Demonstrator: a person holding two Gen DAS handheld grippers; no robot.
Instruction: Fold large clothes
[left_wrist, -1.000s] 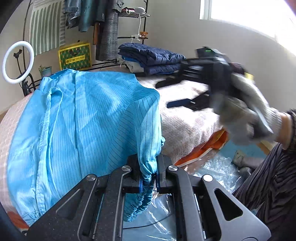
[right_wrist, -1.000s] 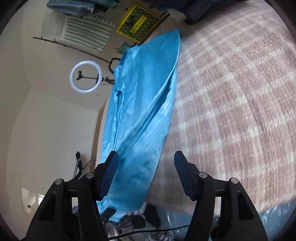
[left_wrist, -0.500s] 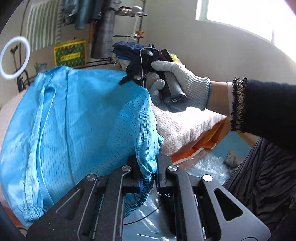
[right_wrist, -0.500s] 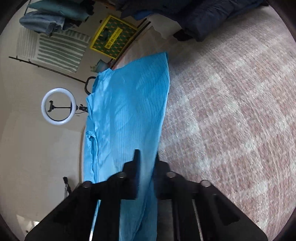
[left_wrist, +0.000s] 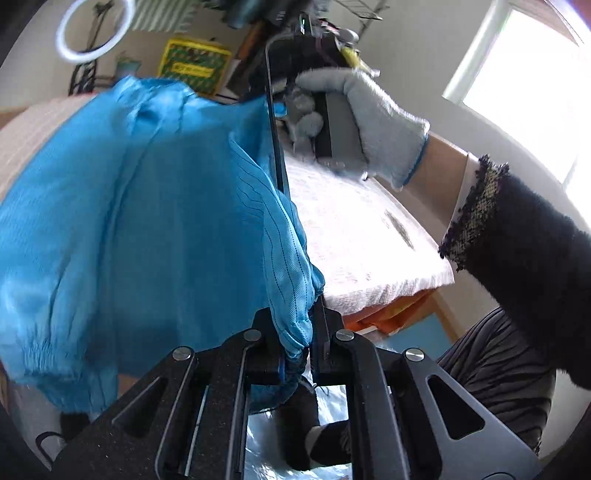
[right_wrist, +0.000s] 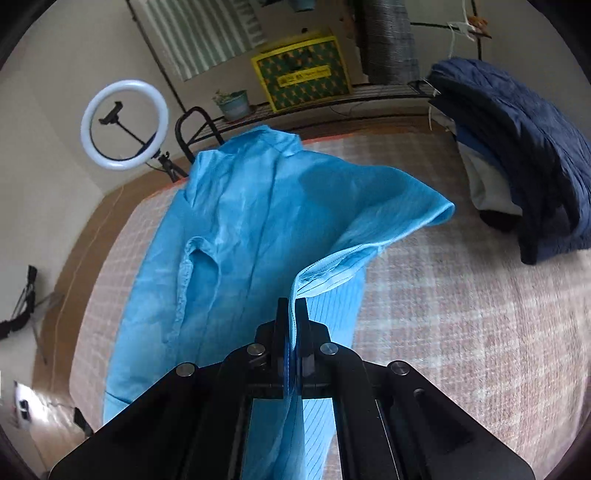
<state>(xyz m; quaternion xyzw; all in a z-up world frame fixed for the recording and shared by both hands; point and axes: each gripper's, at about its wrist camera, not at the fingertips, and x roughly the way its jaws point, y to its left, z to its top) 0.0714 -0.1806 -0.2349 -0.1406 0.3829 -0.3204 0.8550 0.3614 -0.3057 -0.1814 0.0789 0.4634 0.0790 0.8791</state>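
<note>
Where both grippers pinch it, the blue pinstriped garment (right_wrist: 240, 236) lifts, creased.

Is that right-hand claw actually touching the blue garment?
Touching. The right wrist view shows the right claw shut on the blue garment, a lifted fabric edge pinched between its pads.

A white ring light (right_wrist: 123, 123) stands on a tripod by the far wall; a small potted plant (right_wrist: 233, 104) sits on a low black rack beside a yellow-framed green box (right_wrist: 301, 75); a striped cloth (right_wrist: 201, 35) hangs above; folded dark blue bedding (right_wrist: 517, 147) is piled on the checked bedspread (right_wrist: 461, 314); a bright window (left_wrist: 524, 70) lights the wall.
</note>
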